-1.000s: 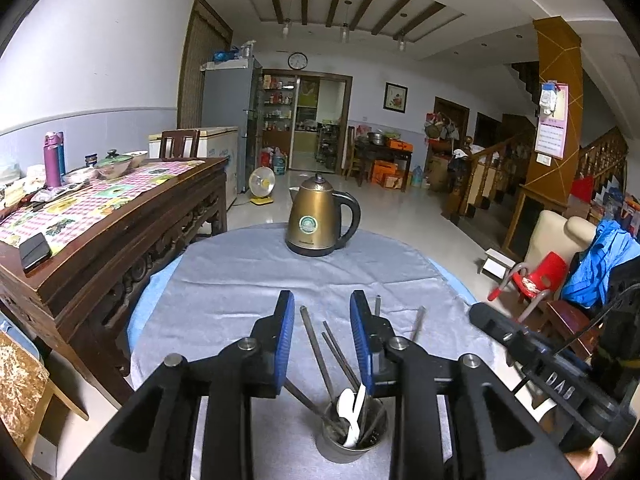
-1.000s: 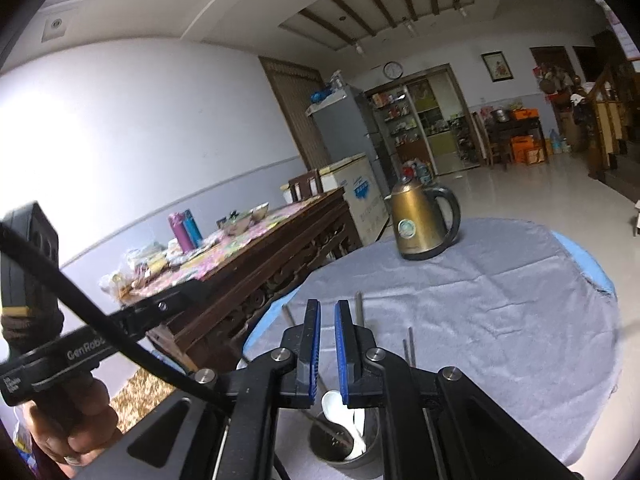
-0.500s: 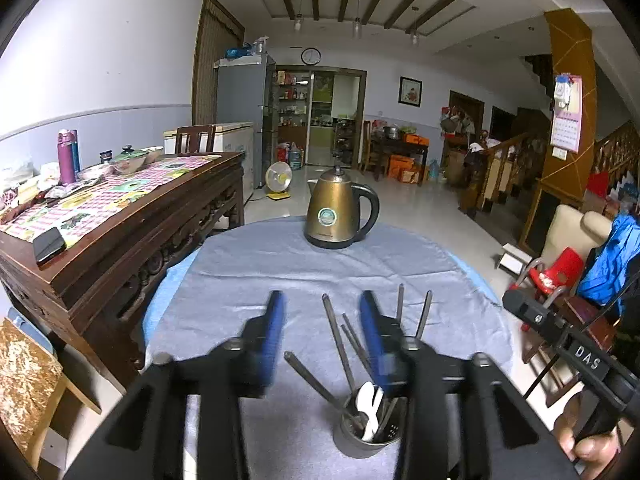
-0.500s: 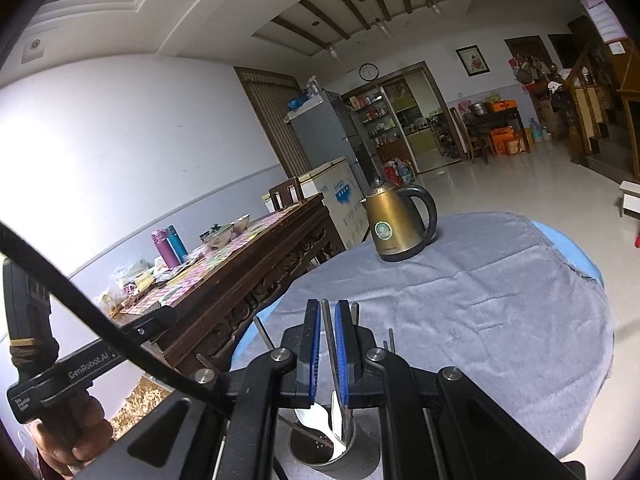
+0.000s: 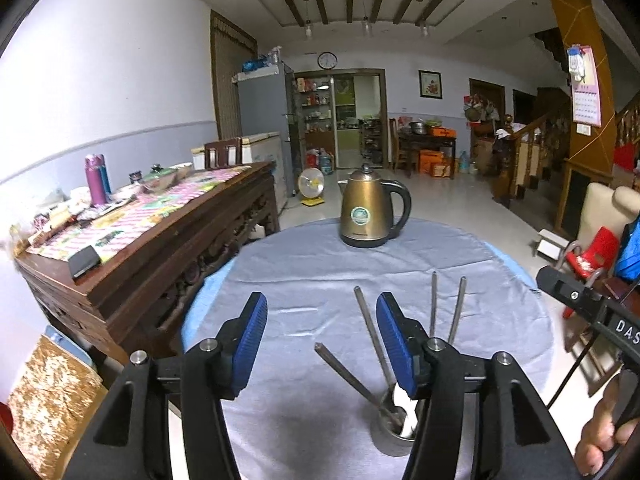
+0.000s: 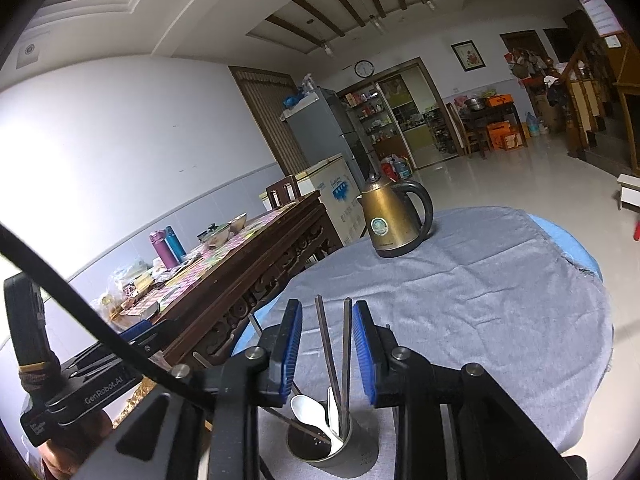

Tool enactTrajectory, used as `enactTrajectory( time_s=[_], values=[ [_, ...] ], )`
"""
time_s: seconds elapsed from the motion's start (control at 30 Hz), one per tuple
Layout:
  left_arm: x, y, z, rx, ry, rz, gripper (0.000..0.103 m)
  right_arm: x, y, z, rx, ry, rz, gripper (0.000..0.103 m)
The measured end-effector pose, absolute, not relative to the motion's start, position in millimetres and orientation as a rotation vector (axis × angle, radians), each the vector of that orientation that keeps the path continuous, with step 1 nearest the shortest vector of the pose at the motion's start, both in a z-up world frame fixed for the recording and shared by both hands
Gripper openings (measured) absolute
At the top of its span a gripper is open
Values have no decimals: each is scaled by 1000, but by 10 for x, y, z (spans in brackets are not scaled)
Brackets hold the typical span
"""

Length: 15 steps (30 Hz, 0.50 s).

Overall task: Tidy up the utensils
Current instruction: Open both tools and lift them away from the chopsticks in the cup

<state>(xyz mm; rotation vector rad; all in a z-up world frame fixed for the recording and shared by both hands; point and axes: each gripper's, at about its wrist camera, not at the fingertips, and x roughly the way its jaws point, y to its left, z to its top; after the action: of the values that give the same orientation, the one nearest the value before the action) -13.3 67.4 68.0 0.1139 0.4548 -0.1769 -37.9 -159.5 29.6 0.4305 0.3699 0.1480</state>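
Left to right: a carved dark wooden sideboard (image 5: 152,248) is standing beside the round table draped in grey cloth (image 5: 304,280). The left gripper (image 5: 322,340), blue-padded, is opening, its jaws roughly half apart and gripping nothing. The small cylindrical metal utensil cup (image 6: 324,450) is sitting at the table's near edge, holding steel chopsticks (image 6: 326,344) and a white spoon (image 6: 310,410). The right gripper (image 6: 326,354) is opening narrowly, two chopsticks standing untouched between its pads. A brass-coloured electric kettle (image 5: 370,212) is resting at the far edge.
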Motion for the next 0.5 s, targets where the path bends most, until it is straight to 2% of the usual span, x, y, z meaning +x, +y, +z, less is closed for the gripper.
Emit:
enactTrajectory(
  time_s=[0.5],
  values=[
    [-158, 698, 664, 141, 442, -138, 58, -406, -1590, 299, 429, 374, 141, 28]
  ],
)
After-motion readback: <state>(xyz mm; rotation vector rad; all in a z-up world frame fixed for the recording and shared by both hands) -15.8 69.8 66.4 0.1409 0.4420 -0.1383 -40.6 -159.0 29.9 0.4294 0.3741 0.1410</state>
